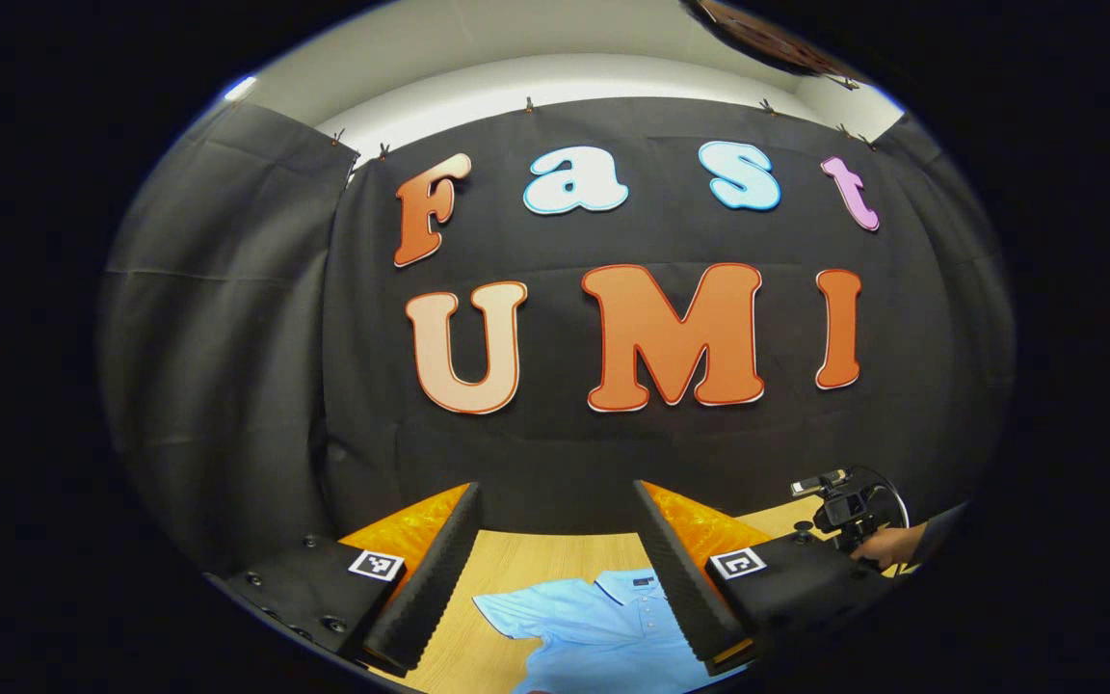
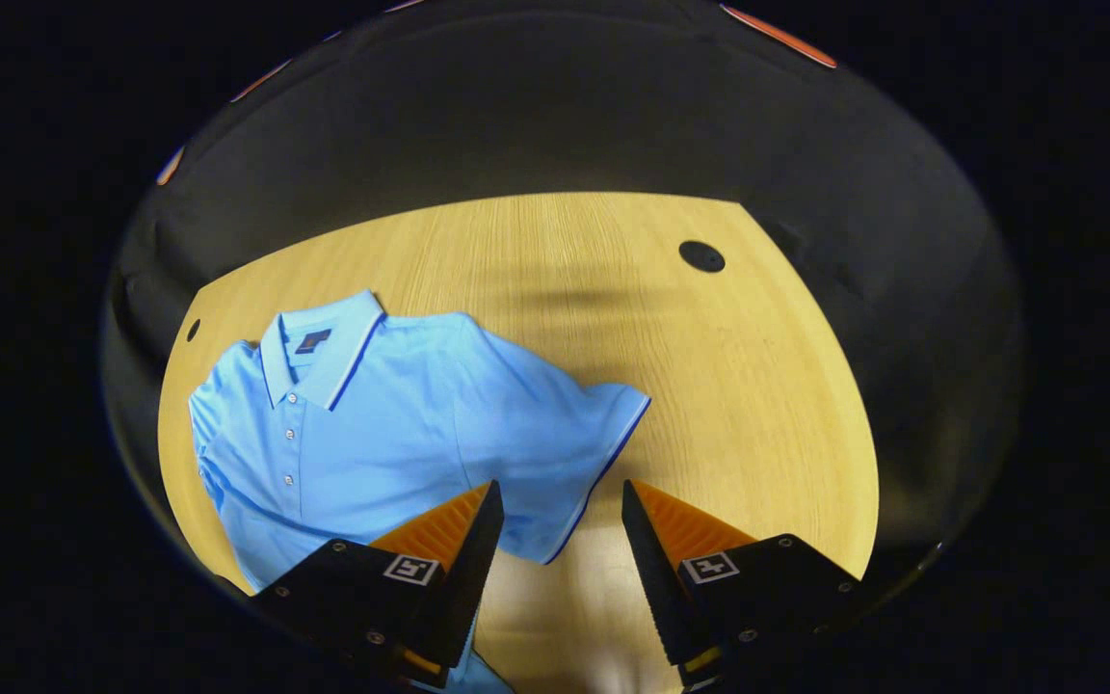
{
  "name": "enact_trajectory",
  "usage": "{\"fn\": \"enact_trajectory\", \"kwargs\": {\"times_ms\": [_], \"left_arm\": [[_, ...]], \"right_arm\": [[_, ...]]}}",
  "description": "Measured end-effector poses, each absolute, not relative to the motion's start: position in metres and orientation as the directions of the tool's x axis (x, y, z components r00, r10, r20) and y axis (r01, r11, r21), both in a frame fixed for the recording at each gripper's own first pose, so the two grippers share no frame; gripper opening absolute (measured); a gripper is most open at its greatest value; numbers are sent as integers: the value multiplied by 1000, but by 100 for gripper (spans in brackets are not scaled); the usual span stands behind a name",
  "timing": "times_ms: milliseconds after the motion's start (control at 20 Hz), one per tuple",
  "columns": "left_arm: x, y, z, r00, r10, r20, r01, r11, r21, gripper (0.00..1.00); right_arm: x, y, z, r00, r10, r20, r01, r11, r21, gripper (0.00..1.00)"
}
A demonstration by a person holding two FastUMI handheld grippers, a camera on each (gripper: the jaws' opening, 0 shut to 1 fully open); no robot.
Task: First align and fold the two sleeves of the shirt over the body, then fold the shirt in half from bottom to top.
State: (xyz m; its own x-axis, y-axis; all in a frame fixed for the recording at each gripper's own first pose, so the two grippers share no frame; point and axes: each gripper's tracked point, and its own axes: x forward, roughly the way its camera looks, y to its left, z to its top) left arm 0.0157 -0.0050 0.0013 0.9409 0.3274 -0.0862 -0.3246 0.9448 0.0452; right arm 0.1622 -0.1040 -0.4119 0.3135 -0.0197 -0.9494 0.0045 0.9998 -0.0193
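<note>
My right claw [image 2: 555, 540] hangs released above the bench [image 2: 709, 386], its two fingers spread wide with nothing between them, looking down on the light blue shirt [image 2: 401, 434], which lies flat and face up with its collar [image 2: 324, 352] toward the far side. The sleeve [image 2: 594, 453] nearest this claw, edged with a dark stripe, lies spread out to the side, not yet folded over the body, its cuff just ahead of my fingertips. My left claw [image 1: 555, 569] is released too and held higher, pointing mostly at the booth wall, with the shirt's collar and one shoulder below its fingers; in that view I also see a hand [image 1: 887, 547] holding a gripper handle off to the side. I judge the first step, the sleeves, is only starting. The next move calls for lowering my right claw onto that cuff, pinching one layer cleanly, and carrying it across the chest without dragging the body askew.
</note>
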Motion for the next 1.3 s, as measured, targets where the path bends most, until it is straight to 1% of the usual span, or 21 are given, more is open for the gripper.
{"fn": "enact_trajectory", "kwargs": {"times_ms": [50, 100, 150, 200, 250, 300, 350, 400, 450, 500, 550, 600, 700, 750, 850, 950, 1100, 1300], "left_arm": [[17, -7, 1, 941, 328, -89, -325, 945, 49, 100], [17, -7, -1, 939, 332, -94, -328, 943, 54, 100], [19, -9, -2, 938, 332, -99, -328, 943, 57, 100], [19, -10, -1, 938, 332, -102, -328, 943, 59, 100], [20, -10, -1, 937, 333, -105, -328, 943, 62, 100], [20, -11, -4, 936, 335, -108, -329, 942, 67, 100], [20, -11, -3, 935, 336, -111, -330, 941, 71, 100], [20, -11, -4, 934, 339, -114, -332, 940, 74, 100], [20, -11, -4, 933, 340, -118, -333, 940, 74, 100], [20, -12, -7, 932, 341, -122, -334, 940, 75, 100], [20, -13, -7, 931, 342, -126, -335, 939, 74, 100], [22, -15, -8, 932, 340, -130, -333, 940, 72, 100], [24, -18, -9, 933, 335, -135, -328, 942, 70, 100], [24, -21, -9, 933, 333, -136, -326, 943, 71, 100], [25, -23, -9, 934, 331, -134, -323, 943, 75, 100], [23, -25, -8, 934, 330, -133, -321, 943, 84, 100], [20, -24, -12, 930, 339, -140, -328, 940, 92, 100], [16, -23, -22, 922, 349, -168, -338, 937, 89, 100]], "right_arm": [[161, -101, -417, 293, -15, -956, 16, 1000, -11, 69], [162, -101, -422, 280, -18, -960, 28, 1000, -10, 71], [163, -101, -426, 272, -15, -962, 37, 999, -5, 69], [165, -101, -430, 261, -14, -965, 49, 999, -1, 64], [165, -99, -436, 248, -8, -969, 58, 998, 7, 65], [165, -100, -440, 233, -6, -973, 66, 998, 10, 64], [165, -100, -445, 221, -5, -975, 75, 997, 12, 60], [165, -103, -449, 208, -15, -978, 90, 996, 4, 61], [165, -104, -453, 198, -17, -980, 104, 995, 4, 55], [168, -105, -452, 208, -21, -978, 118, 993, 3, 54], [171, -105, -454, 206, -20, -978, 129, 992, 7, 48], [172, -108, -453, 204, -34, -978, 138, 990, -6, 45], [174, -110, -453, 206, -44, -977, 143, 990, -15, 30], [173, -110, -453, 209, -39, -977, 141, 990, -9, 17], [176, -104, -452, 210, 10, -978, 151, 988, 43, 12], [178, -87, -445, 203, 114, -972, 179, 972, 152, 7], [195, -77, -424, 287, 170, -943, 156, 963, 221, 6], [207, -54, -390, 350, 235, -907, 68, 959, 275, 6]]}}
